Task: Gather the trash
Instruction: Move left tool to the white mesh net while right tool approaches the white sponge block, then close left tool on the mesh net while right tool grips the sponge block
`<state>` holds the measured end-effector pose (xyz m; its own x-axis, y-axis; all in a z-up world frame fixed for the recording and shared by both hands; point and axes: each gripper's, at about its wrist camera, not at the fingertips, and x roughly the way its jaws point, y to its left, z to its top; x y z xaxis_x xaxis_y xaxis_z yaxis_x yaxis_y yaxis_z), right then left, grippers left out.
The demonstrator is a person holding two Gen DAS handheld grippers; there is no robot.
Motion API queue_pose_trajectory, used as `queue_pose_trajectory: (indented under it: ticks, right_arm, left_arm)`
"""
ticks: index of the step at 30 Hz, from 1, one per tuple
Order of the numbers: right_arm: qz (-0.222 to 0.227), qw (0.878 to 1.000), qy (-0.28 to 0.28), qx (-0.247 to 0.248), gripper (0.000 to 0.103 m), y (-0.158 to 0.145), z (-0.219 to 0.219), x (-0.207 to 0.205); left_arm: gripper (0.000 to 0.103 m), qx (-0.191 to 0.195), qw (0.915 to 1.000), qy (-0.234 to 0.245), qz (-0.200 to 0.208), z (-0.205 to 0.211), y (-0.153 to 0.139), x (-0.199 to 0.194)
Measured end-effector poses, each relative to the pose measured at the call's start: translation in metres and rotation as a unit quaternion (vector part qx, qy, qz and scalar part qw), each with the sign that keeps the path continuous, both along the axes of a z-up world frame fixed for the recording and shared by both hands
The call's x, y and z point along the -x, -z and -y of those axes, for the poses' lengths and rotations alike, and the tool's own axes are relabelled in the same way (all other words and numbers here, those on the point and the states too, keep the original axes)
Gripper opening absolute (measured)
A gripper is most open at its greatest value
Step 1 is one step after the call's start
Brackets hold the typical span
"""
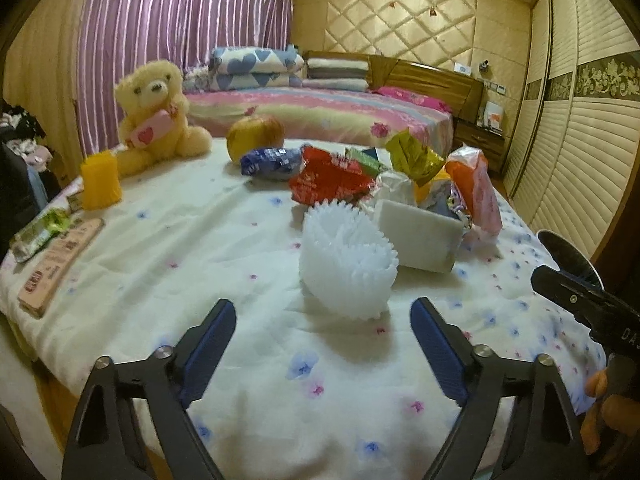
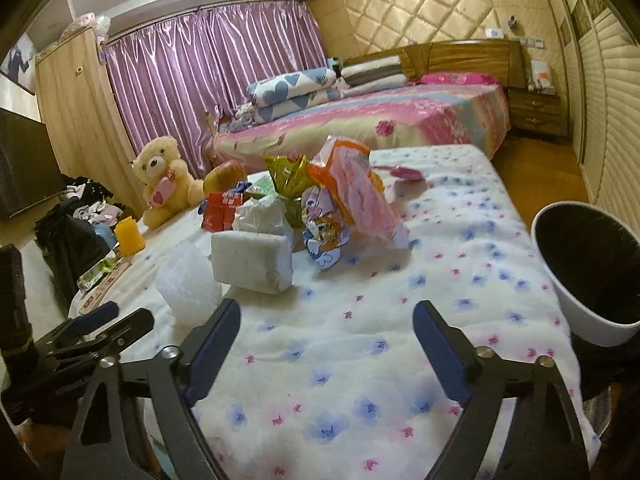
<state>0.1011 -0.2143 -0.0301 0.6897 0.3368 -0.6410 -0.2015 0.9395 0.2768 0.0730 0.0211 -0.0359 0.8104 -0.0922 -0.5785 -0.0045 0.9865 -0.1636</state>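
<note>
White foam netting (image 1: 347, 258) lay at twelve o'clock of the released left tool (image 1: 323, 330); squeezed, it might crumple and slip. The right tool (image 2: 327, 330) gaped empty.

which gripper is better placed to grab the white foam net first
Left, probably. The left gripper is open with the white foam net straight ahead between its fingers; from the right gripper the net lies off to the left.
</note>
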Motion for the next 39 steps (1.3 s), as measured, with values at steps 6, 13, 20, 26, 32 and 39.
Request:
queue_pose_trajectory:
  ticks: [6, 13, 20, 26, 32, 39]
  right_arm:
    - [-0.022, 1.000, -0.018, -0.002, 0.084, 0.007, -0.007, -0.014]
    - [-0.041, 0.998, -0.045, -0.004, 0.084, 0.013, -0.024, -0.036]
    - [-0.072, 0.994, -0.079, -0.004, 0.074, 0.022, -0.055, -0.060]
    - [-0.097, 0.991, -0.096, -0.009, 0.030, 0.033, -0.068, -0.066]
    - [-0.082, 0.993, -0.084, -0.017, 0.026, 0.026, -0.046, -0.052]
    - [-0.079, 0.996, -0.042, -0.025, 0.026, 0.020, -0.007, -0.038]
  left_arm:
    - [0.078, 0.037, 0.9990, 0.014, -0.019, -0.004, 0.009, -0.026]
    - [0.032, 0.038, 0.9972, 0.033, -0.055, -0.016, 0.020, -0.049]
    - [0.023, 0.054, 0.9977, 0.025, -0.031, -0.027, 0.021, -0.047]
    - [0.022, 0.055, 0.9973, 0.039, -0.028, -0.021, 0.017, -0.041]
    - [0.021, 0.050, 0.9967, 0.057, -0.028, -0.009, 0.010, -0.036]
    - [0.021, 0.033, 0.9941, 0.098, -0.033, 0.024, 0.003, -0.029]
